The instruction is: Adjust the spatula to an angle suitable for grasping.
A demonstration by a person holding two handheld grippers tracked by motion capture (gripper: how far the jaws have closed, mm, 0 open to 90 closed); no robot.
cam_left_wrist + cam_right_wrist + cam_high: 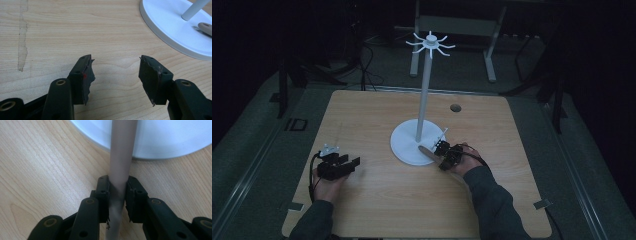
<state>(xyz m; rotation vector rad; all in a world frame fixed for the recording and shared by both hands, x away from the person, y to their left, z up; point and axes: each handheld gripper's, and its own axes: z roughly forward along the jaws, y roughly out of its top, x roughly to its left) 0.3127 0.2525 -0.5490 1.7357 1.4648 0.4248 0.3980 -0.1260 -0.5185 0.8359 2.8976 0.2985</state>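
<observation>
The right hand-held gripper [117, 195] pinched a wooden handle [121, 157] near its end, so it could pivot and slip, while the left hand-held gripper [115, 75] stood spread.

High cam overhead, tongs cams close, share stand base [412, 150]

Gaping left tongs [115, 75] over wooden table [50, 37], white base [170, 27] beyond.

Stand [419, 145] mid-table [377, 210], handle [428, 151] across its base edge, left claw [354, 164] well left.
</observation>
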